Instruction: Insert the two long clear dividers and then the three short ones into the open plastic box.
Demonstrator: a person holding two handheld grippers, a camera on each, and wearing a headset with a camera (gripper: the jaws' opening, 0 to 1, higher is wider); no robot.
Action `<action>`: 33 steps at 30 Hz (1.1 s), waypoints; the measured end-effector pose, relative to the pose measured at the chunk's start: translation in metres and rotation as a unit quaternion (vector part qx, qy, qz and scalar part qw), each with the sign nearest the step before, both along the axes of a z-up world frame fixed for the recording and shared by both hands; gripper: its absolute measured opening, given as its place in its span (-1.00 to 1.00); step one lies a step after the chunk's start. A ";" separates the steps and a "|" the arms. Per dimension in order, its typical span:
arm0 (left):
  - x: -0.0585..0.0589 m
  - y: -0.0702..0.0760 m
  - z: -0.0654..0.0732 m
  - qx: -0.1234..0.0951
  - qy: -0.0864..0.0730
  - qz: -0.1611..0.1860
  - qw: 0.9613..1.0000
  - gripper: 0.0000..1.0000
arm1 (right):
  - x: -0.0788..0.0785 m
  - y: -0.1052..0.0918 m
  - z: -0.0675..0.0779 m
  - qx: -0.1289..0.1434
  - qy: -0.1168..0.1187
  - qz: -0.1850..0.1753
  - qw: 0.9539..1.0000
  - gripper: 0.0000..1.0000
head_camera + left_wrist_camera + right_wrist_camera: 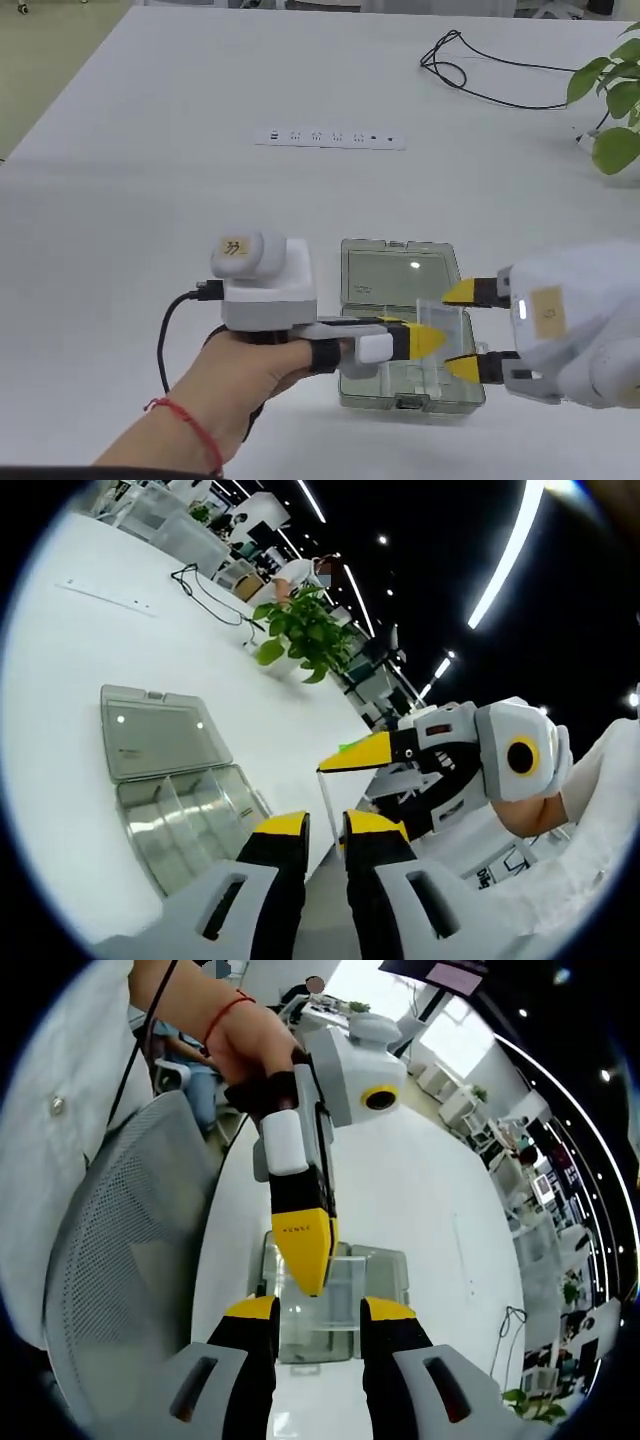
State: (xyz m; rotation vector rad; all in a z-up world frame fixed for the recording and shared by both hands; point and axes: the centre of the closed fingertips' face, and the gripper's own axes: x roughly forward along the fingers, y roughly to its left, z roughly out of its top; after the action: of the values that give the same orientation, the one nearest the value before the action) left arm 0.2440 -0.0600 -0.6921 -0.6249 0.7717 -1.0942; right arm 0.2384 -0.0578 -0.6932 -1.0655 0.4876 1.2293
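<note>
The clear plastic box (385, 392) lies open near the table's front edge, its lid (398, 270) flat behind it. Clear dividers stand inside its tray (150, 850). My left gripper (425, 340) reaches in from the left over the tray, shut on a clear divider (445, 315) that it holds upright above the box. The divider's edge (330, 815) runs up between the jaws (328, 825). My right gripper (462, 330) comes from the right, open, with one jaw on each side of the divider and the left gripper's tip (305, 1250). Its own jaws (320, 1310) are wide apart above the box (385, 1270).
A white power strip (330, 137) lies mid-table. A black cable (470, 70) loops at the back right beside a green plant (610, 100). The left gripper's black cord (165, 340) hangs off the front edge. A grey mesh chair (130, 1260) stands below the table.
</note>
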 end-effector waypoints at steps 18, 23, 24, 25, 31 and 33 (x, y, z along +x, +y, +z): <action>-0.003 0.000 -0.002 -0.014 0.021 0.003 1.000 -1.00 | -0.001 0.001 -0.002 -0.008 -0.005 0.005 1.000 -0.34; -0.001 0.002 -0.003 -0.013 0.022 0.011 1.000 -1.00 | 0.000 0.003 -0.002 -0.005 -0.009 0.002 1.000 -0.32; 0.000 0.003 -0.004 -0.009 0.015 0.010 1.000 -1.00 | 0.001 0.004 -0.001 -0.003 -0.008 -0.001 1.000 -0.33; 0.000 0.003 -0.003 -0.011 0.018 0.011 1.000 -1.00 | 0.001 0.004 -0.001 -0.002 -0.006 -0.002 1.000 -0.32; 0.001 0.007 -0.003 0.002 -0.009 0.006 1.000 -1.00 | 0.003 0.005 0.006 0.020 0.006 -0.013 1.000 -0.26; 0.000 0.008 -0.005 0.014 -0.037 -0.006 0.999 -1.00 | 0.003 0.005 0.010 0.037 0.024 -0.019 0.999 -0.26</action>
State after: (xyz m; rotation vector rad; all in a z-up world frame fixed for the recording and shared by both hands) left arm 0.2437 -0.0518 -0.6967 -0.5525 0.7262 -1.1100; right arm 0.2411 -0.0531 -0.6835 -0.9605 0.4935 1.2323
